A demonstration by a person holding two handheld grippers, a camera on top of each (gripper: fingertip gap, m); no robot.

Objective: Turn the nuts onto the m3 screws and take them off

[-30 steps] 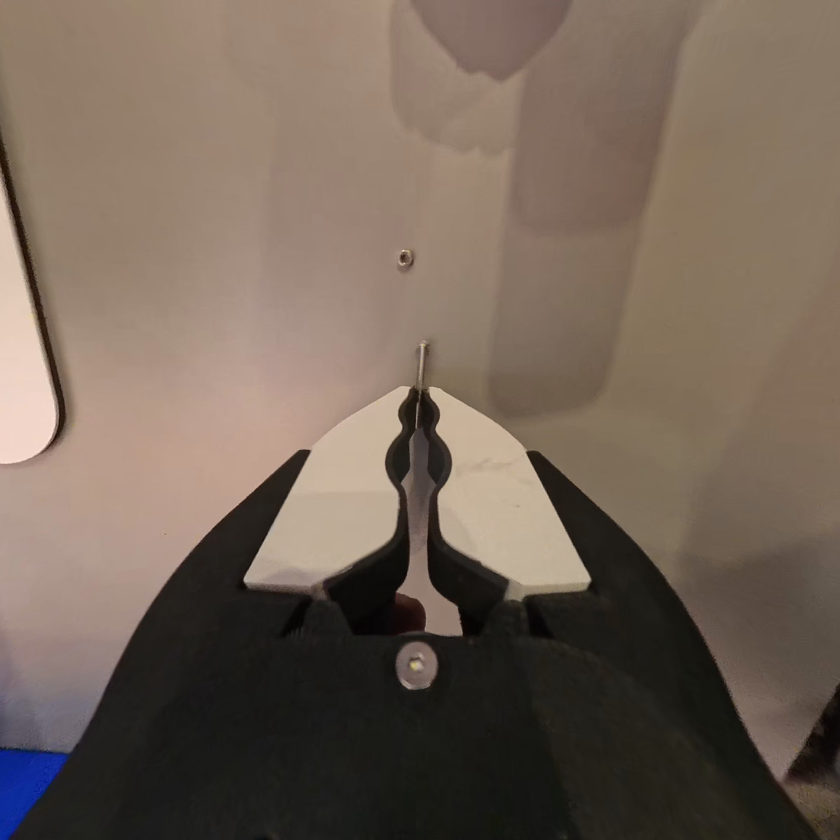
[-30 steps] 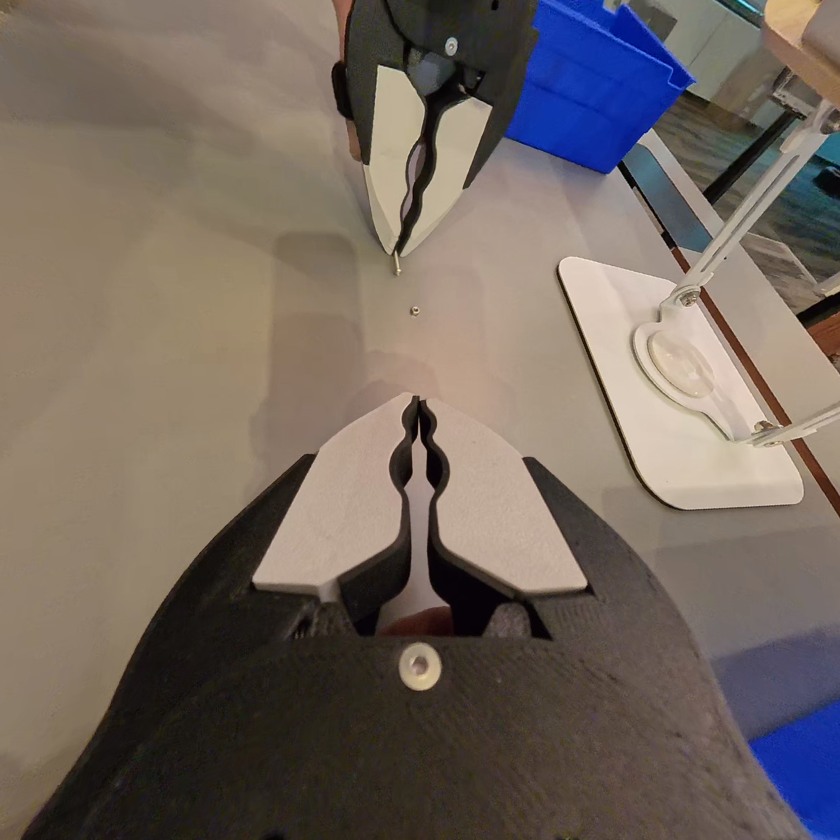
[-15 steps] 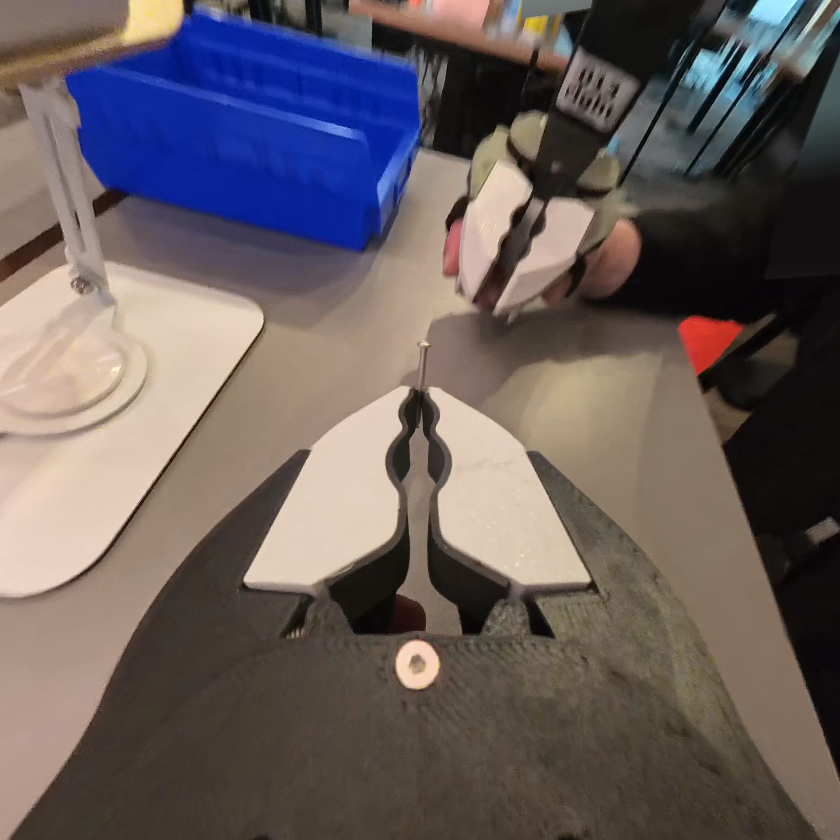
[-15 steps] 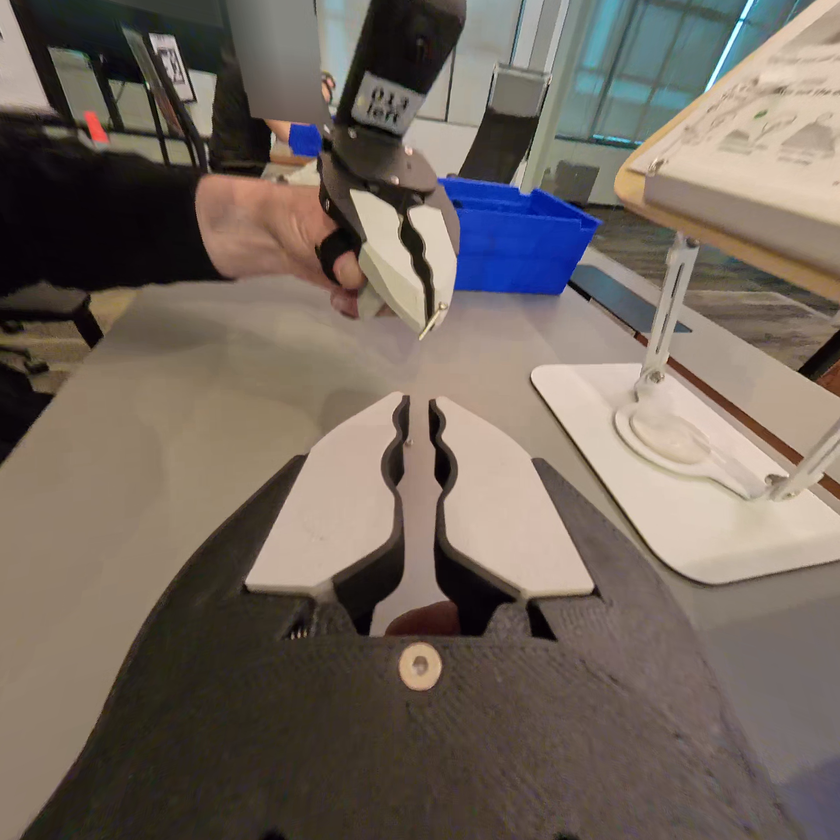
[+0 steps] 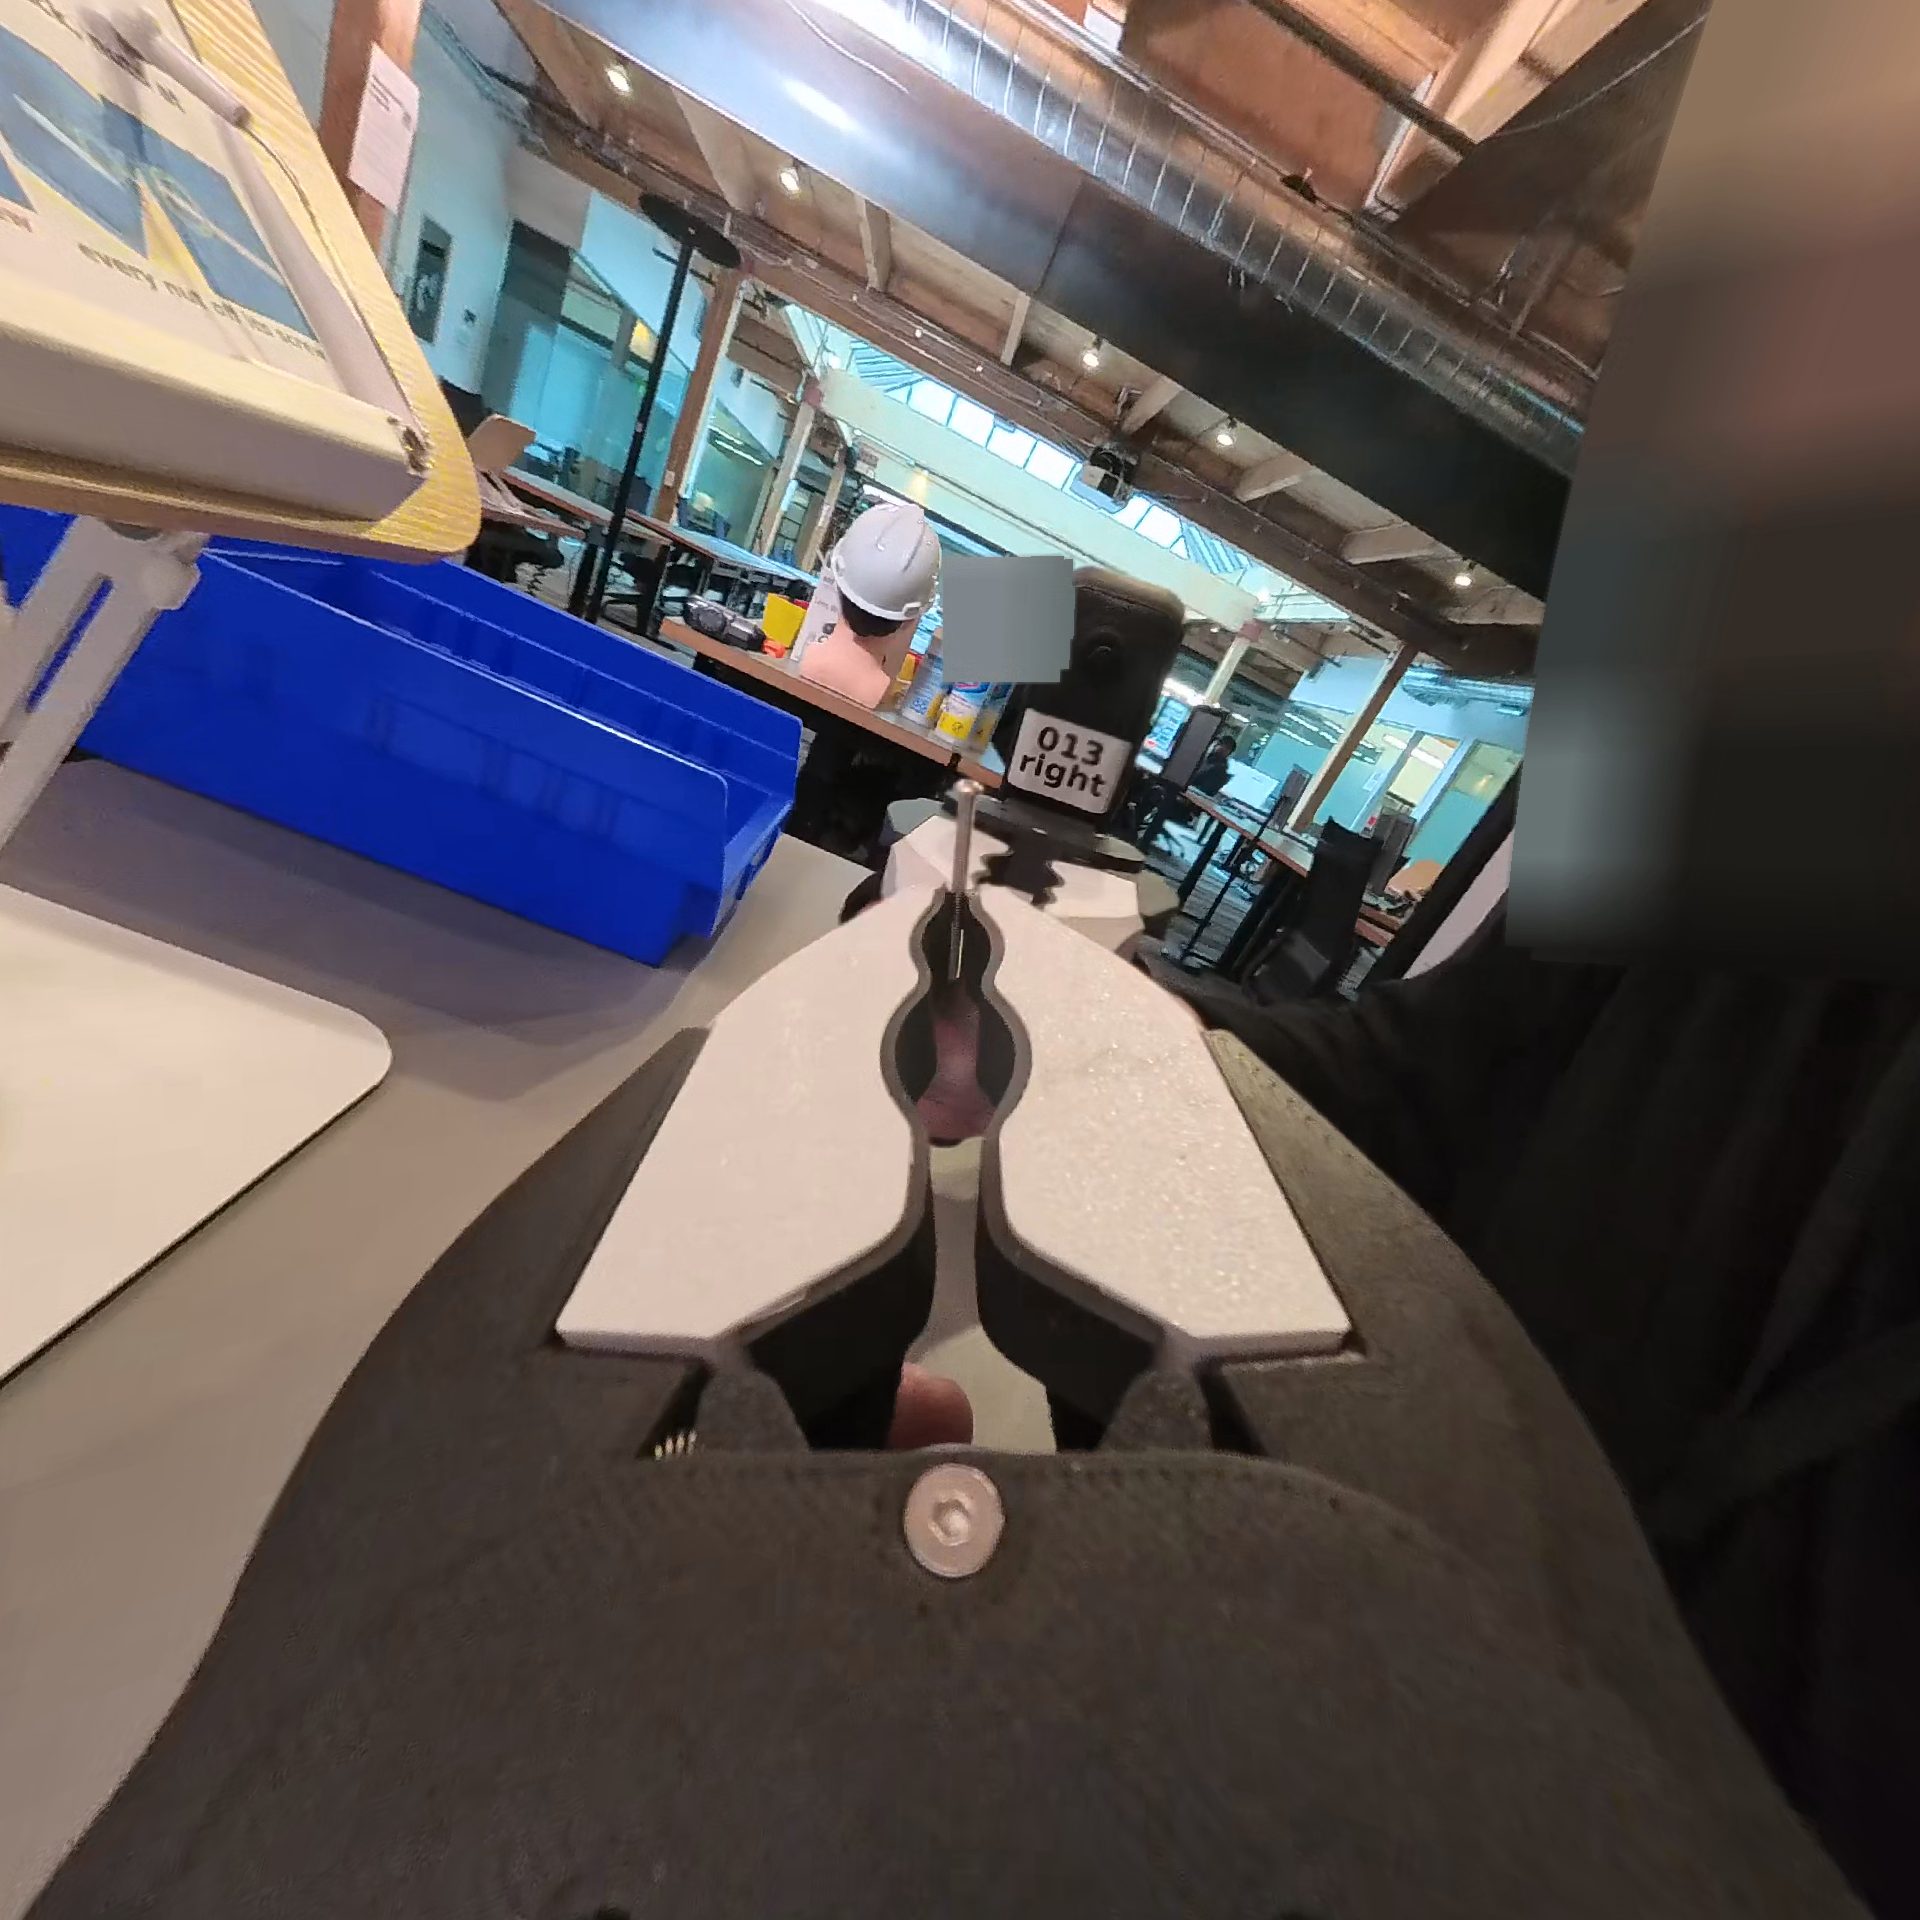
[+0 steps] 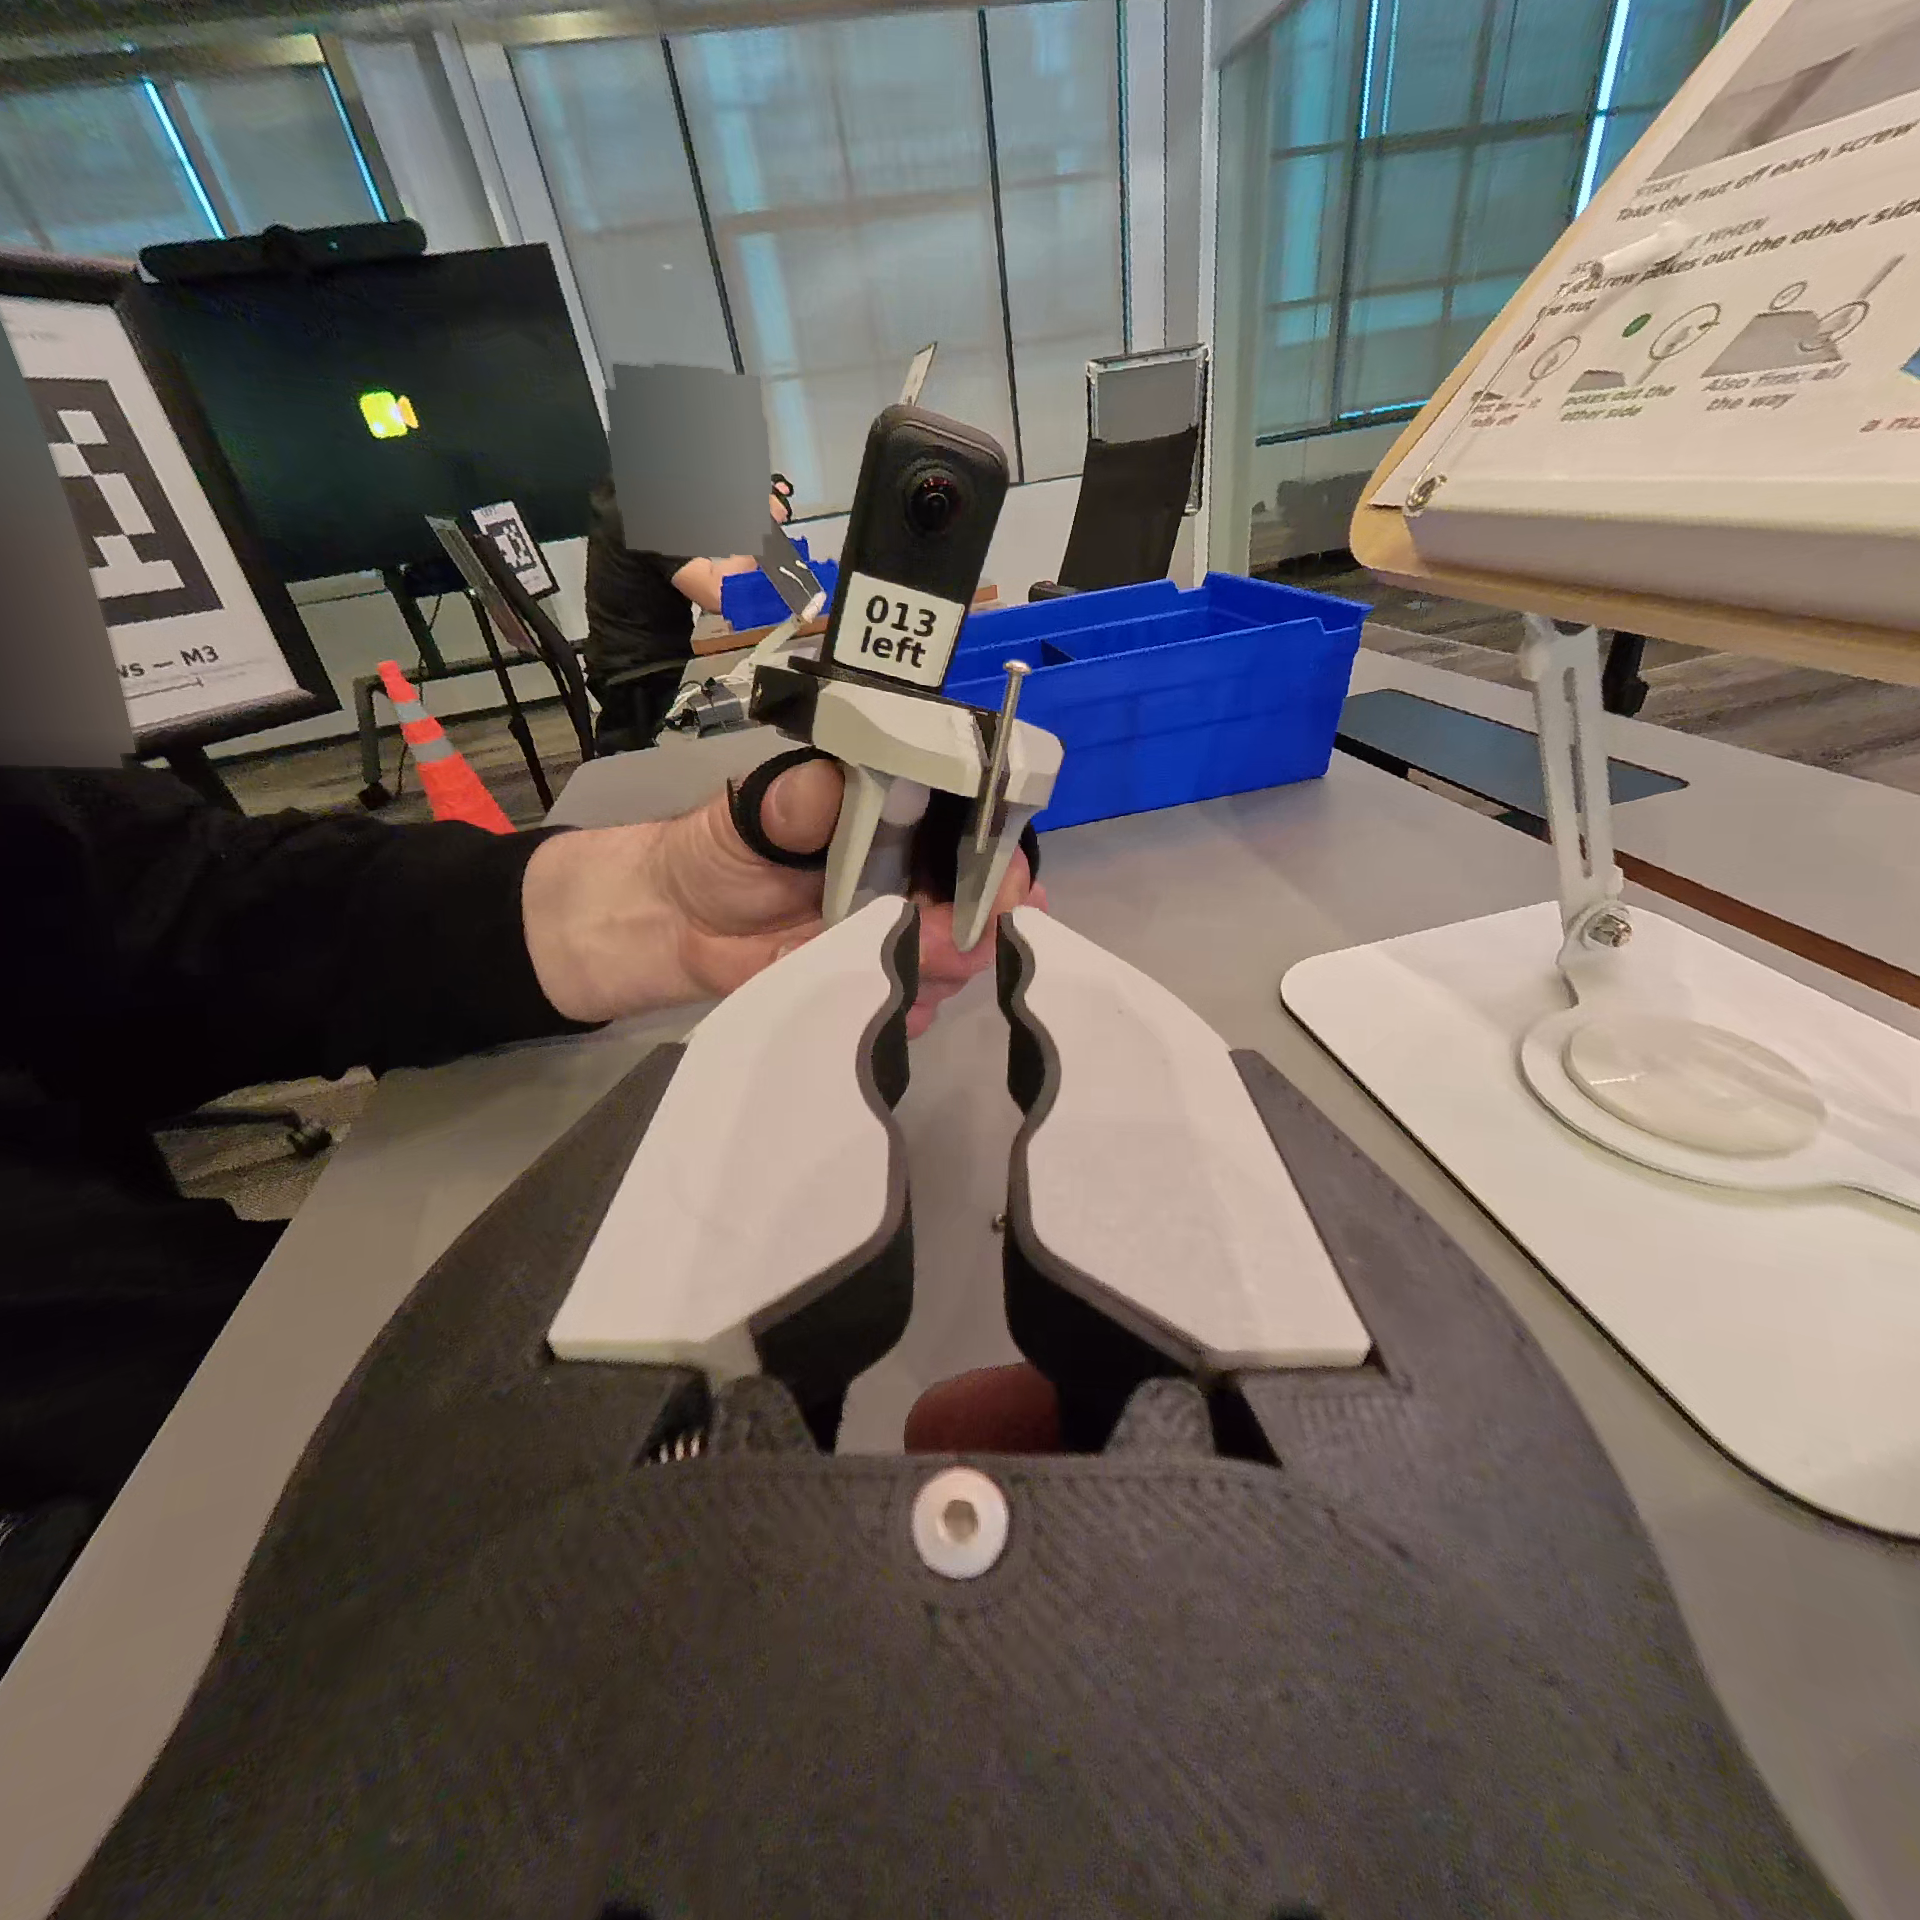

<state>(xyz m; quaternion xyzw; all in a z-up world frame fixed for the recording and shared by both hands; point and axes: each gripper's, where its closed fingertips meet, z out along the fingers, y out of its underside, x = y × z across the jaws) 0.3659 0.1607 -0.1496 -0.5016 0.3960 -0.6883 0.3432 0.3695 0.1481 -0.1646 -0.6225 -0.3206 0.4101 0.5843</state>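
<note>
My left gripper [image 5: 961, 906] is shut on a thin m3 screw [image 5: 965, 842] that sticks out past its tips, head outward. It is held up above the grey table [image 5: 582, 1039] and tilted upward. In the right wrist view the left gripper [image 6: 971, 854], held in a hand [image 6: 665, 914], faces me with the screw [image 6: 1000, 748] pointing up. My right gripper [image 6: 956, 920] is open and empty, its tips just below the left gripper. It shows behind the screw in the left wrist view [image 5: 1023, 871]. A tiny nut [image 6: 997, 1224] lies on the table between the right fingers.
A blue bin [image 6: 1164, 686] stands at the table's far end and also shows in the left wrist view [image 5: 436, 727]. A white stand base [image 6: 1558, 1143] with a tilted instruction board [image 6: 1662, 364] is on the right. An orange cone [image 6: 436, 758] stands on the floor behind.
The left gripper has lifted the screw off the table and tilted upward. The right gripper has risen to face it and opened from shut. The nut stays on the table.
</note>
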